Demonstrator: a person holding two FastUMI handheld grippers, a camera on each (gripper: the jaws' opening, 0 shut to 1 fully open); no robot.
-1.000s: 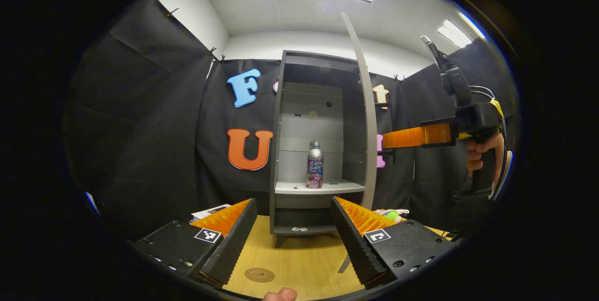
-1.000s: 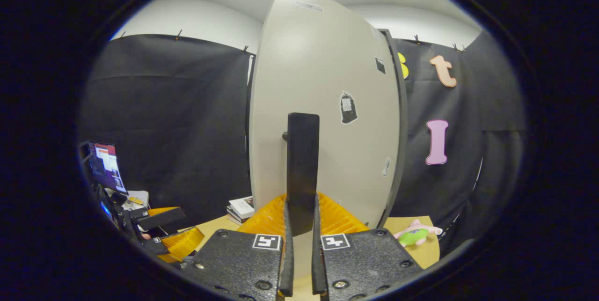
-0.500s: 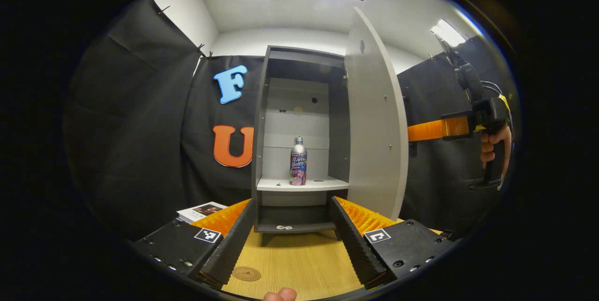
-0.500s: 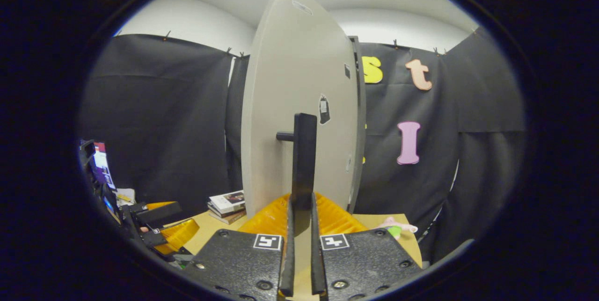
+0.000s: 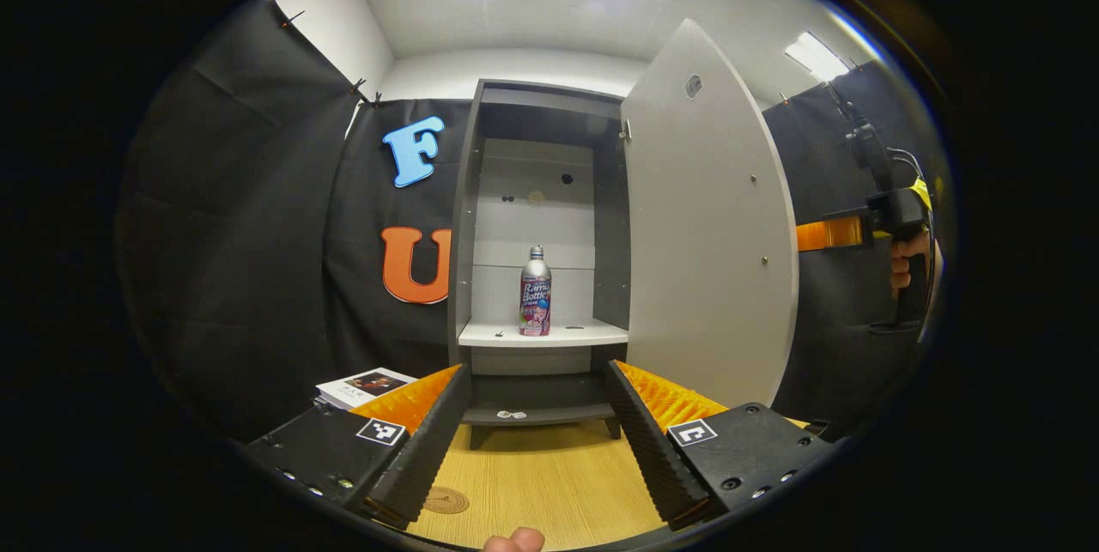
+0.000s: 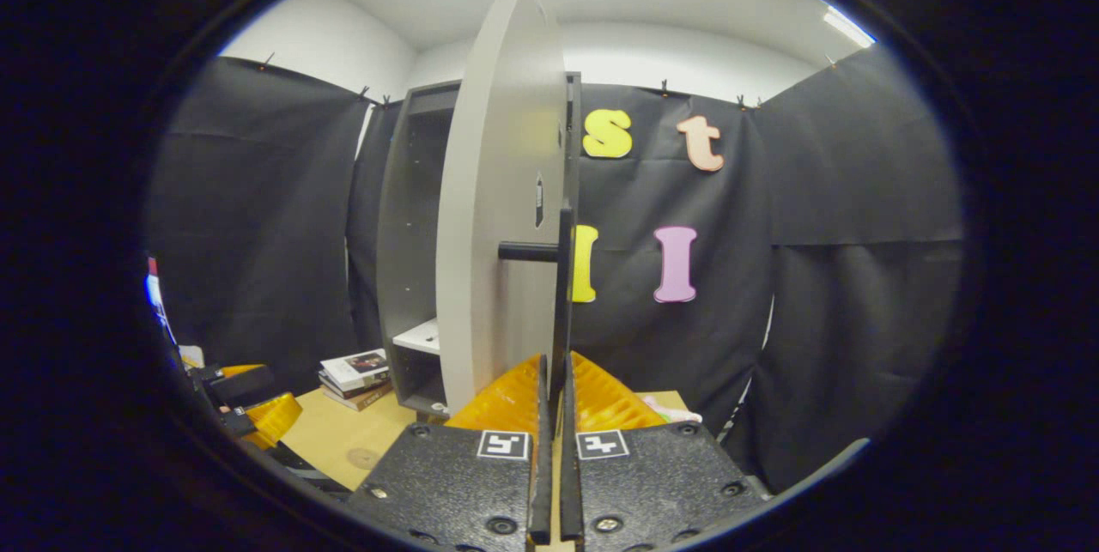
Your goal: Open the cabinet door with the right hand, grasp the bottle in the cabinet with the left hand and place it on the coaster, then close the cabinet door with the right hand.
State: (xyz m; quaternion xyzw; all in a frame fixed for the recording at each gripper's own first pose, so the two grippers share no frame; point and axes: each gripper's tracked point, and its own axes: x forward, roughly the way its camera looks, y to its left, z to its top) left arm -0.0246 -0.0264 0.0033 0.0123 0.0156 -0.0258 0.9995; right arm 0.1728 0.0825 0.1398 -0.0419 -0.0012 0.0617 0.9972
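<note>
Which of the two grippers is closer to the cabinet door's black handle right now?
Right. The right gripper is shut on the handle of the open door. The left gripper hangs open over the table, facing the bottle.

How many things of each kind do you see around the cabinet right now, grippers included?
Grippers: 2 (left gripper, right gripper)
Cabinets: 1 (cabinet, its door open, handle)
Bottles: 1 (bottle on the shelf)
Coasters: 1 (coaster on the table)
Book stacks: 1 (books)
Total: 6

left gripper (image 5: pixel 537 432): black bodies | orange ribbed fingers | square markers | screws
</note>
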